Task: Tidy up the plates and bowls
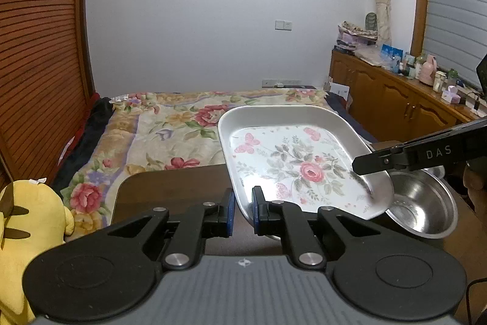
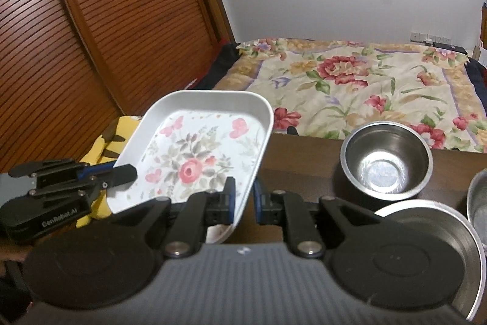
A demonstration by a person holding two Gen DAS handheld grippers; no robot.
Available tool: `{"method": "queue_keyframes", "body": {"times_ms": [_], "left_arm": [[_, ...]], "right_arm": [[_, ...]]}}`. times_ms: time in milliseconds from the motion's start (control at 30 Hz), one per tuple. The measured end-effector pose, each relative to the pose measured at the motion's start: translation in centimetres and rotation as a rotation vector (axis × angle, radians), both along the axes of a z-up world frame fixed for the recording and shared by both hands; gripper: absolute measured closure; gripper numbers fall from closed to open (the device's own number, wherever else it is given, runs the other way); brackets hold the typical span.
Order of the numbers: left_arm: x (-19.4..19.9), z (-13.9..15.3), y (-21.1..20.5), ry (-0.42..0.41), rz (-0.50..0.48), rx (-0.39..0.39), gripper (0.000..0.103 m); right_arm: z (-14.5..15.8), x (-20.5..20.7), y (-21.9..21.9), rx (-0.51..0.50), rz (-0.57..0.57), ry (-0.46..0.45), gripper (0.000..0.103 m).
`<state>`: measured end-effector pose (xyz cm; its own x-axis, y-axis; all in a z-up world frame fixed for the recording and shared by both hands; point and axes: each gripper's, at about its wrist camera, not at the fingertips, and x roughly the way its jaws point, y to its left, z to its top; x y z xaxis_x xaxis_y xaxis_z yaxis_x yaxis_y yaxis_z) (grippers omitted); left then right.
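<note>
A white rectangular plate with a pink rose print [image 1: 292,163] [image 2: 197,154] is held tilted above the dark wooden table [image 1: 170,188]. My left gripper [image 1: 243,209] is shut on its left rim; it also shows in the right wrist view [image 2: 121,172]. My right gripper [image 2: 243,200] is shut on the plate's right rim; it also shows in the left wrist view [image 1: 365,166]. A steel bowl [image 2: 386,160] [image 1: 423,203] stands on the table to the right of the plate.
A steel plate [image 2: 441,233] lies at the table's near right, with another steel vessel [image 2: 478,200] at the right edge. A yellow plush toy [image 1: 30,227] sits left of the table. A floral bed [image 2: 350,81] lies beyond it, a wooden cabinet [image 1: 395,99] to the right.
</note>
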<state>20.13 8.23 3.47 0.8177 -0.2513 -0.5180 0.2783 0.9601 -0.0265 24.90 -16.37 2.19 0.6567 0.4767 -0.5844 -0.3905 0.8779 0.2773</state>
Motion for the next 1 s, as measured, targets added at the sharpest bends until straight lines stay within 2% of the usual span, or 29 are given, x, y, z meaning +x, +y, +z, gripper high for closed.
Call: {"method": "queue_keyframes", "body": {"times_ms": [400,633,1000], "left_arm": [[-3.2,-0.8,-0.1,0.013,-0.014,-0.031,0.090],[-5.5,-1.2,-0.7,-0.003,-0.018,-0.015,0.090],[-8.6,-4.0,-0.7,0.038,-0.025,-0.004,0.090]], "right_arm": [[-0.5,-3.8,-0.8,0.034,0.010,-0.011,0.089],[-1.3,-5.9,-1.7,0.054,0.003,-0.009,0.089],[-2.6,-9.2,-2.1,0.054,0.032,-0.039,0.089]]}}
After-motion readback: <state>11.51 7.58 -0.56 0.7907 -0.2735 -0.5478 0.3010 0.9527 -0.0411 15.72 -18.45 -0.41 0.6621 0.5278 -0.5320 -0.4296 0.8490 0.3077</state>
